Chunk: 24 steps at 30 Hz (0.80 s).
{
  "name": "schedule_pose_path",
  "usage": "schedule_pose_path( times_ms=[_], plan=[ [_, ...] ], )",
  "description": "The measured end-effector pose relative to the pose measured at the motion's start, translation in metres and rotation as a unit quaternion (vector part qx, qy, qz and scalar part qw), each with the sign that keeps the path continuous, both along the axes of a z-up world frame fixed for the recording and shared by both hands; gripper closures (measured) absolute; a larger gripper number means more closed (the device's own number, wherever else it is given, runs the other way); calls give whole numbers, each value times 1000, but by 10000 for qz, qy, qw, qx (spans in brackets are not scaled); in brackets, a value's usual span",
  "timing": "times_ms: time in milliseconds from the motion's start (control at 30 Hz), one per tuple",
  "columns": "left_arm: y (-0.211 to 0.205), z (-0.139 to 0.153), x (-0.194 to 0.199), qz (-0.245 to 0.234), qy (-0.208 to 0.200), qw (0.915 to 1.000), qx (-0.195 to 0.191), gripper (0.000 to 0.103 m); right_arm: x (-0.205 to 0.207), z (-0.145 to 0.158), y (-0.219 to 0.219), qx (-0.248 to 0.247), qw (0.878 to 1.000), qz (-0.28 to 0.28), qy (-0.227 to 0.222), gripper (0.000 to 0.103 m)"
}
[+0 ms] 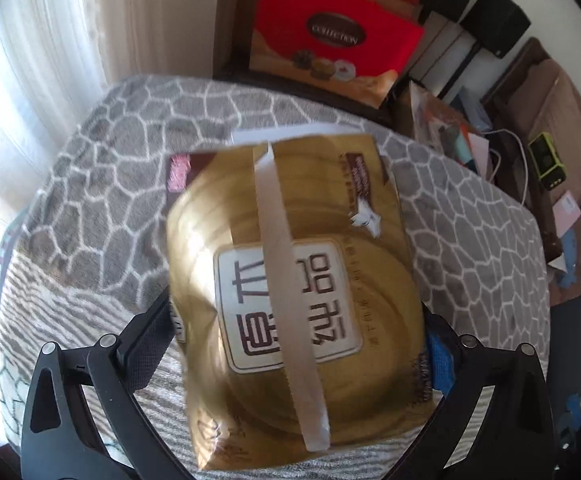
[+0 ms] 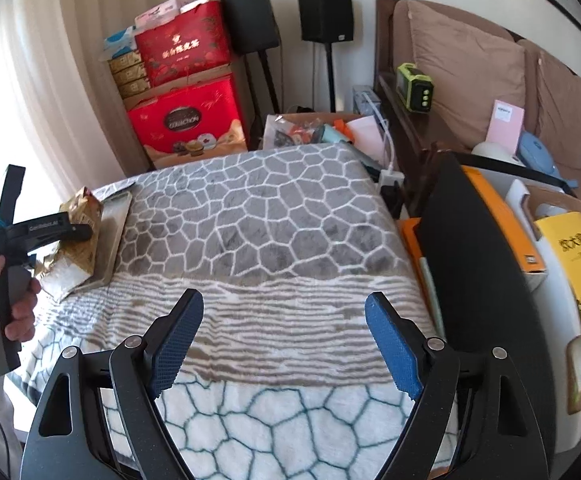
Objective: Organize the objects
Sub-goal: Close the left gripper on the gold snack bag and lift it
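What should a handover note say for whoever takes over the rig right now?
Left tool: shut on the gold tissue pack, held at the blanket's left edge, over a flat grey tray.
Right tool: open, empty, above the blanket's striped band.
Done: pack picked up.
Left: set the pack down; whether it already rests on the tray is unclear. Nothing else to organize lies on the blanket.

Two wrist fisheyes, both looking along their own fingers across one blanket-covered surface.

The left wrist view tilts steeply down, so close to the gold packet (image 1: 290, 292) that it fills the frame. The right wrist view sits further back over the patterned blanket (image 2: 258, 216), angled less steeply toward the far wall. Both share the blanket, the packet and the red gift box (image 1: 330, 40).
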<state>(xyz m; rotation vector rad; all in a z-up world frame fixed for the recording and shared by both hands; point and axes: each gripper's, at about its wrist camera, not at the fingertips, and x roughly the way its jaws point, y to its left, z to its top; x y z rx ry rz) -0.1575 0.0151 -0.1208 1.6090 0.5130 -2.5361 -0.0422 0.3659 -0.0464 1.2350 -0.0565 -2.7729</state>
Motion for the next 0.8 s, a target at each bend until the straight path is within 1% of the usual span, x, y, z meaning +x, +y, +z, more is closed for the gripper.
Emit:
schedule_pose_path(
  times_ms=[67, 100, 200, 300, 367, 500, 600, 700, 800],
  plan=[
    [1, -4, 0, -90, 39, 9999, 34, 1, -4, -4, -7, 40, 9999, 90, -42, 18],
    [0, -4, 2, -113, 85, 9999, 64, 4, -5, -5, -10, 52, 9999, 125, -53, 18],
    [-11, -2, 8, -75, 238, 9990, 383, 12, -9, -7, -21, 73, 9997, 238, -72, 18],
    [-29, 4, 17, 25, 277, 9975, 645, 21, -12, -8, -32, 70, 9994, 344, -77, 18],
    [-45, 10, 24, 178, 352, 9962, 778, 23, -15, -9, -40, 58, 9990, 428, -80, 18],
    [-78, 20, 42, 503, 511, 9952, 661, 24, -23, -14, -65, 18, 9978, 637, -167, 18],
    [-96, 20, 47, 700, 508, 9945, 588, 24, -32, -18, -89, -117, 9960, 841, -275, 17],
    [-109, 17, 51, 720, 439, 9950, 530, 24, -49, -24, -124, -338, 9915, 1152, -495, 13],
    [-116, 18, 56, 751, 460, 9949, 496, 24, -68, -32, -156, -472, 9865, 1376, -756, 10]
  ],
)
